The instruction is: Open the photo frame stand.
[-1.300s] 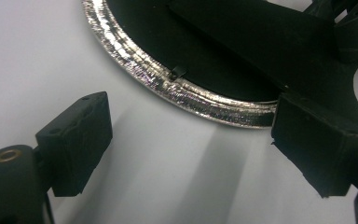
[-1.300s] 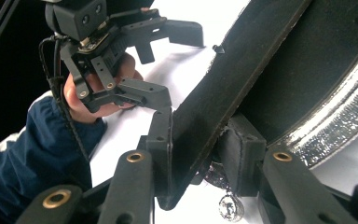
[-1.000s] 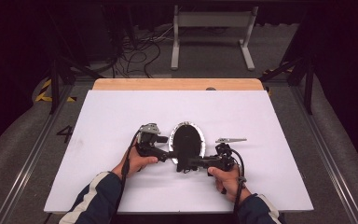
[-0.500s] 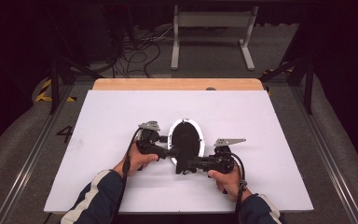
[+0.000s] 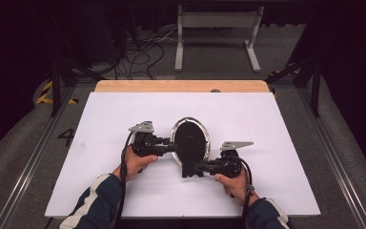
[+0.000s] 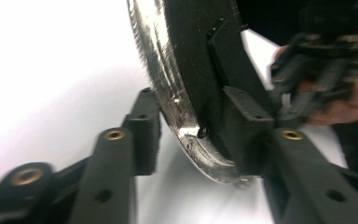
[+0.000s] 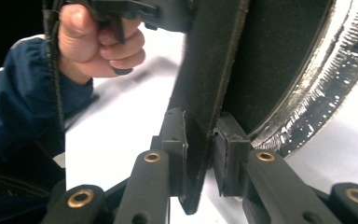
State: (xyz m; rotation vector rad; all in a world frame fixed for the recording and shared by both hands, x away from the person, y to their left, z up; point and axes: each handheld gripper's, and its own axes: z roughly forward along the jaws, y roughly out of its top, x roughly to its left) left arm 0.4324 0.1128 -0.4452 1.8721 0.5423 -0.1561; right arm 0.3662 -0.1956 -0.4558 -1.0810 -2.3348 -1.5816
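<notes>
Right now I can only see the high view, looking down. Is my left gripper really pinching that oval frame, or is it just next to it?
Observer: Pinching. In the left gripper view, the left gripper has one jaw on each side of the oval frame, across its shiny silver edge.
Operator: What's my right one grabbing?
Observer: The right gripper is shut on the flat black stand on the frame's back, not on the silver edge.
Operator: Is the back shiny too?
Observer: No. The right gripper view shows that the back is dull black and the silver edge is ridged with fine lines.
</notes>
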